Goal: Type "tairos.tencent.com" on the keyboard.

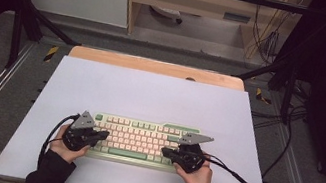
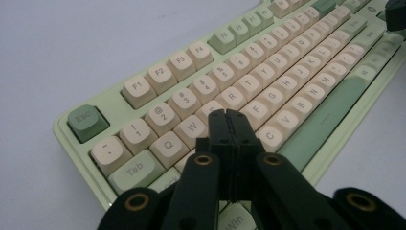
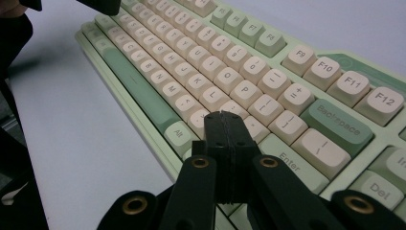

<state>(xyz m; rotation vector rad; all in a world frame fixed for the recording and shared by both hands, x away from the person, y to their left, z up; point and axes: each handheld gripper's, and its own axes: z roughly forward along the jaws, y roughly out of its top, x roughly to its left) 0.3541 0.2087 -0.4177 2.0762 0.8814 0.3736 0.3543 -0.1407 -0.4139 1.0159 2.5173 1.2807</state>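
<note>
A white mat (image 1: 150, 94) covers the wooden table (image 1: 155, 66), and on its near half lies a pale green keyboard (image 1: 137, 140) with cream keys, lengthwise before the person. Both hands are at work on it: the left hand (image 1: 67, 148) holds the left gripper (image 1: 101, 134) over the keyboard's left end, the right hand (image 1: 197, 176) holds the right gripper (image 1: 167, 150) over its right end. Each pair of jaws is clenched tight on nothing, the tips pressed together into a single blunt point. In the left gripper view that point hangs above the letter rows near the W key (image 2: 191, 127); in the right gripper view it hangs just short of the Enter key (image 3: 287, 160). The step in hand looks like typing with closed tips. The next move calls for a short, straight dip onto one chosen key without clipping its neighbours.
</note>
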